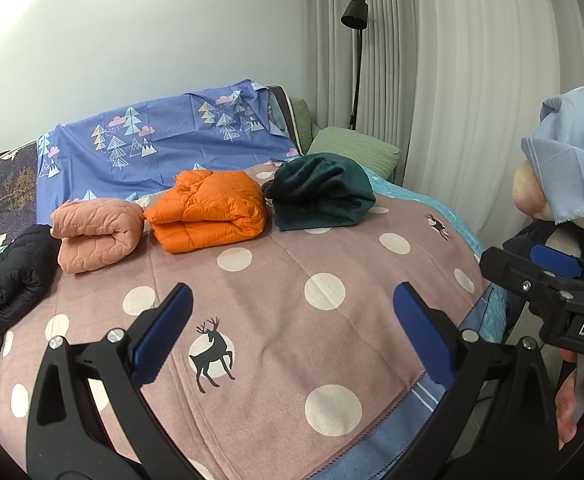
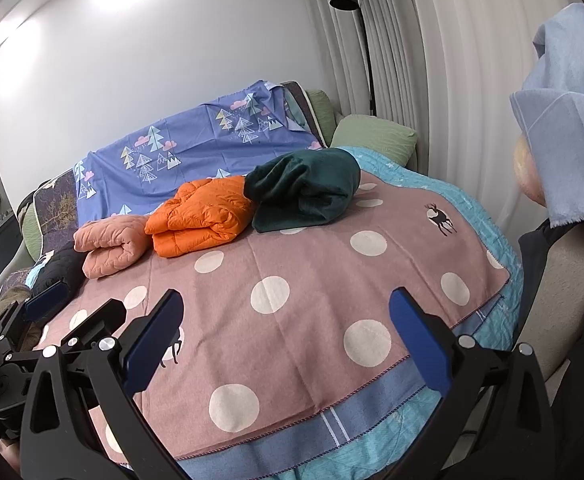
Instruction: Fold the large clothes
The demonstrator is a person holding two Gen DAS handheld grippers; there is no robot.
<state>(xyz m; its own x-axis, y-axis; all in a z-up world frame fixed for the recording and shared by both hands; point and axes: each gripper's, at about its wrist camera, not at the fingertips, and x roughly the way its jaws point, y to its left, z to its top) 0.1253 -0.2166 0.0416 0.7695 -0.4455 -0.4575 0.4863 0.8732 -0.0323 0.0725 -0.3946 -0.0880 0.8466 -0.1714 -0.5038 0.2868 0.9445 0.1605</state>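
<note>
Bed [image 1: 331, 240] covered by a dusty-pink blanket with cream dots and black deer [image 2: 292, 300]; I take this blanket as landmark for everything below.

Along the blanket's far edge, a row of bundled garments, each folded or rolled:
- dark teal fleece garment [image 1: 319, 192], far right of the row, loosely folded, top layer rumpled.
- orange quilted puffer jacket [image 1: 208, 212], middle, folded into a squat block, just beside the teal one.
- salmon-pink quilted jacket [image 1: 96, 236], left of the orange one, rolled.
- black quilted jacket [image 1: 20, 268], at the blanket's far-left edge, bundled; partly cut off in the right wrist view.

Beyond the blanket, a blue sheet printed with trees and clouds [image 1: 164, 144] hangs over the headboard, spread flat, not folded.

My left tool [image 1: 292, 332] hovers over the blanket's near part, fingers spread wide, nothing between them. My right tool [image 2: 288, 336] likewise, fingers apart and empty, above the near edge.

Judgement: four pieces look done. No unfolded garment lies on the blanket's open middle. Either the run is near its end or a next piece must be fetched from outside both views; I cannot tell which.
</note>
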